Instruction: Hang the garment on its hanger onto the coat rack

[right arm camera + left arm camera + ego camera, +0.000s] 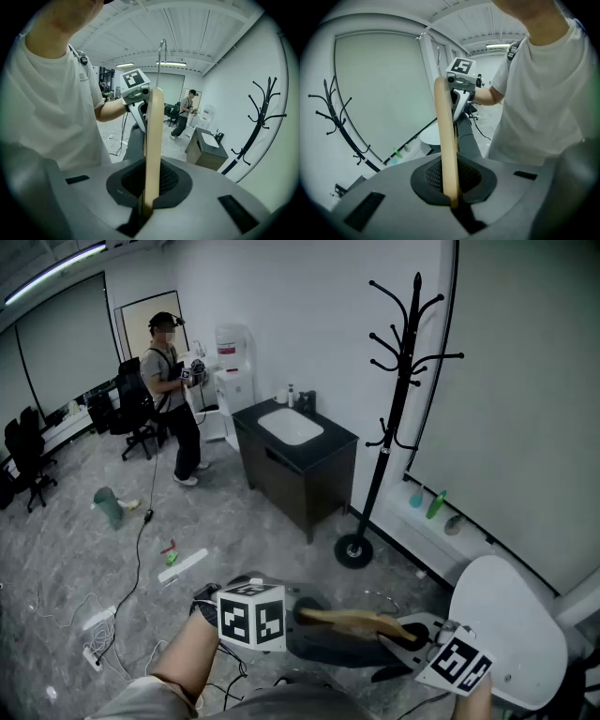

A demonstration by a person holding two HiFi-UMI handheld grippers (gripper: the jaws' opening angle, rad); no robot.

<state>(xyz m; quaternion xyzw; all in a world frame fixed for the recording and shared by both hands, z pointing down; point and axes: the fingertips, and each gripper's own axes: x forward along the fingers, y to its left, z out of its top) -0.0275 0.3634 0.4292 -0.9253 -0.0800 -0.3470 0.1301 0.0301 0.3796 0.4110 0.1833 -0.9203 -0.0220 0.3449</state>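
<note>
A wooden hanger point(352, 620) with a dark grey garment point(328, 648) draped under it is held low in front of me, between both grippers. My left gripper point(300, 615) is shut on one end of the hanger point(447, 140). At the other end, my right gripper point(408, 634) is shut on the hanger point(152, 140). The hanger's metal hook point(160, 56) points up. The black coat rack point(398, 381) stands ahead by the wall on a round base, well apart from the hanger, with bare arms. The rack point(260, 117) also shows at the right in the right gripper view.
A black cabinet with a white sink point(295, 460) stands left of the rack. A white round seat point(506, 629) is close at my right. A person point(173, 399) stands farther back by a water dispenser point(232, 371). Cables and small items lie on the floor point(141, 549).
</note>
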